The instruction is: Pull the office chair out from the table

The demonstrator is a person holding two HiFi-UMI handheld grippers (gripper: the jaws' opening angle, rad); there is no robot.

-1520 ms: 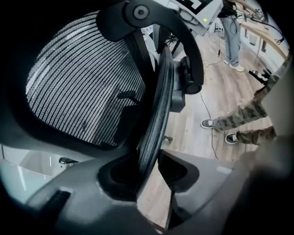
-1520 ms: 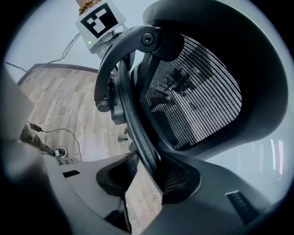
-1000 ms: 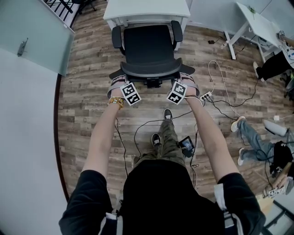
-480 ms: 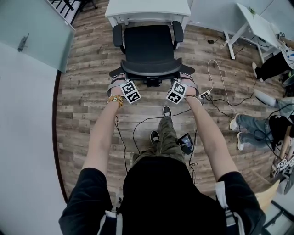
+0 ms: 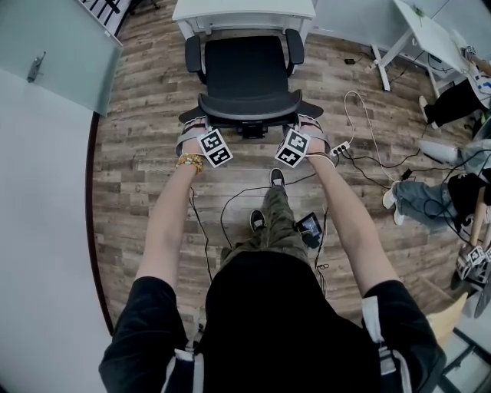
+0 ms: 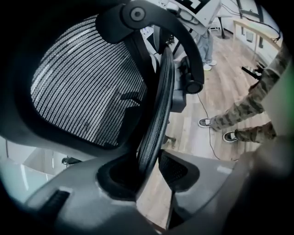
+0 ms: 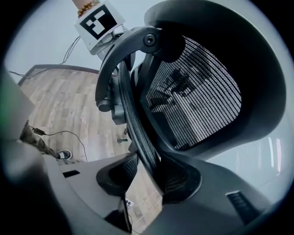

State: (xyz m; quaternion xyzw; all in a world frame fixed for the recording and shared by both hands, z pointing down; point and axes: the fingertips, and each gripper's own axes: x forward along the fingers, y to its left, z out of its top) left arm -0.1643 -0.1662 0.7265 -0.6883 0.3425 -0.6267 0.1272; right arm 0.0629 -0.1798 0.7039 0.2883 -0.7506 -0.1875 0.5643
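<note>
Holds left gripper and right gripper astride curved rim of black mesh-backed office chair, jaws apart, left's just opening wider.

Office chair eased slightly out from table.
</note>
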